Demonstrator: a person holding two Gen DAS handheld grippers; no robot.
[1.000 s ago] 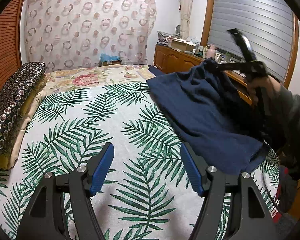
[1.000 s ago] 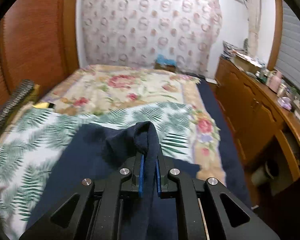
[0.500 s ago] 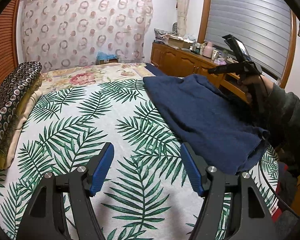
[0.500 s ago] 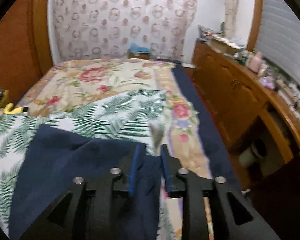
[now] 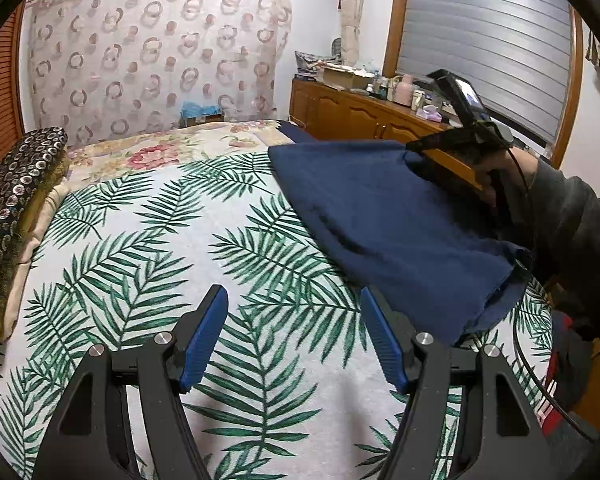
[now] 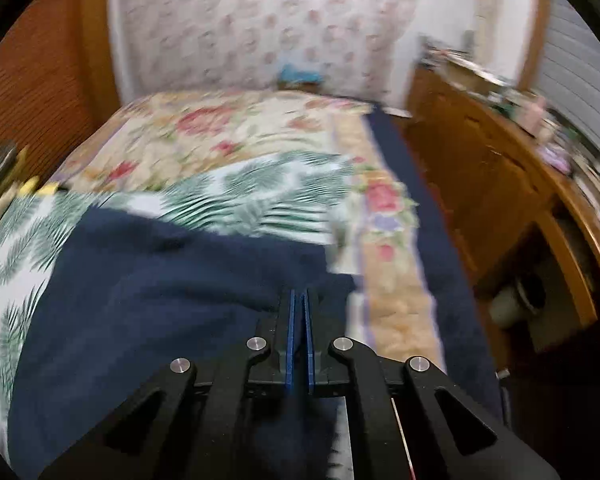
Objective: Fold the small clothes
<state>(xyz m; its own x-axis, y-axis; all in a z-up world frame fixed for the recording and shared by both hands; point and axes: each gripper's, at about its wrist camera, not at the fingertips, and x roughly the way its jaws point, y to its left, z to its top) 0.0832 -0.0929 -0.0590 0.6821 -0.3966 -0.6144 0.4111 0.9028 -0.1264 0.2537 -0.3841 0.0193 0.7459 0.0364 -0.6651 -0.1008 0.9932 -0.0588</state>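
The left wrist view takes in the whole scene: the left gripper [image 5: 294,332] hangs above the bed [image 5: 148,264] with its blue pads spread apart and nothing between them, only the palm-leaf cover showing in the gap. The navy garment [image 5: 384,216] lies on the right side of the bed, its near end hanging past the edge, and its far right corner is drawn up to the tip of the right gripper [image 5: 414,147], which a person's hand [image 5: 496,176] in a dark sleeve [image 5: 576,228] holds by the handle, raised above the bed edge with the fingers pointing left toward the cloth. The right wrist view, blurred, adds what that one cannot: the right gripper [image 6: 299,300] has its two blue pads pressed nearly together, and the garment [image 6: 152,300] spreads below and left of them, reaching up to the tips. Whether a fold of cloth is pinched between the pads cannot be told in this view; the left wrist view suggests the corner is caught. This view also shows the wooden cabinet [image 6: 492,184] running along the right of the bed.
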